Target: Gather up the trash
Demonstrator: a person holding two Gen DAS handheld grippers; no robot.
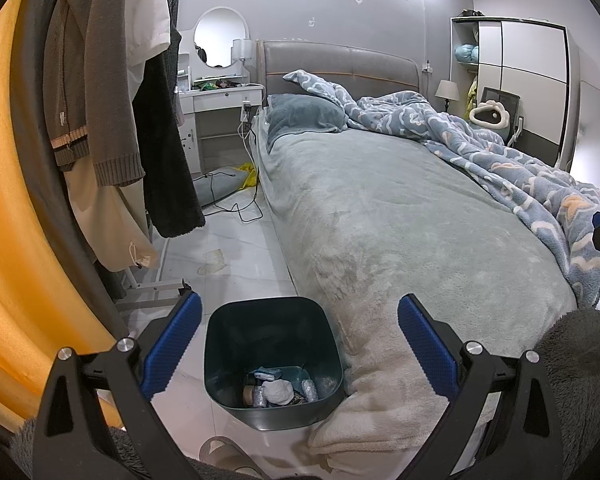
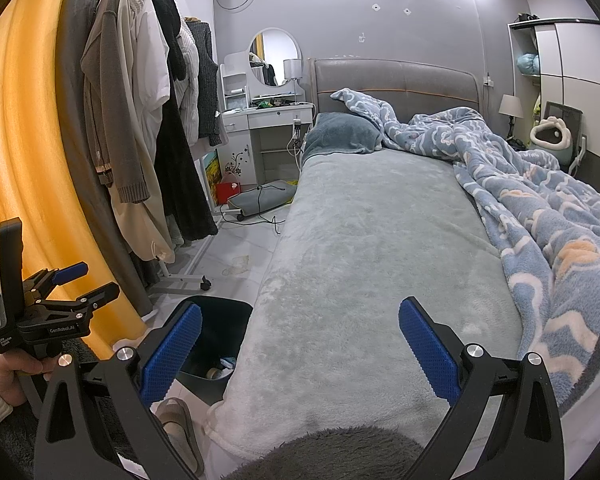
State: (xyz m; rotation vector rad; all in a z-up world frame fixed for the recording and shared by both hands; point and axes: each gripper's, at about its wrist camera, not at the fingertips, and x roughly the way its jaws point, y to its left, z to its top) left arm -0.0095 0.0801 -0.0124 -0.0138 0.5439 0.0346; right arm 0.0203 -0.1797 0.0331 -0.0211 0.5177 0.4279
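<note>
At lower centre of the left wrist view stands the bin (image 1: 274, 360), mouth up, long axis upright, tucked just beside the bed (image 1: 400, 220) corner, probably so scraps from floor or bed can drop straight in. Holds a white crumpled wad (image 1: 278, 391), a brown-ended roll (image 1: 249, 393) and some bluish wrappers at the bottom, so judged partly done. Framed squarely between the blue pads (image 1: 172, 344) of the left gripper (image 1: 298, 346), jaws spread wide and gripping nothing; likely aimed down at the mouth for a drop or a check of the contents. At left centre of the same view, on the pale tiles, lies a flat, yellowish scrap (image 1: 214, 260), well apart from the bin, near the clothes rack (image 1: 152, 288) foot; looks like trash left to fetch, long axis running roughly away up the frame, though too small to be sure. In the right wrist view, only part of the bin (image 2: 220, 328) shows at lower left, behind the left pad. Right gripper (image 2: 300, 350) likewise wide open and empty, pointed along the bed toward the headboard (image 2: 396, 80). Same scrap (image 2: 236, 265) at centre left, past the rack wheel. Slipper (image 2: 180, 428) at bottom left, beside the bin.
</note>
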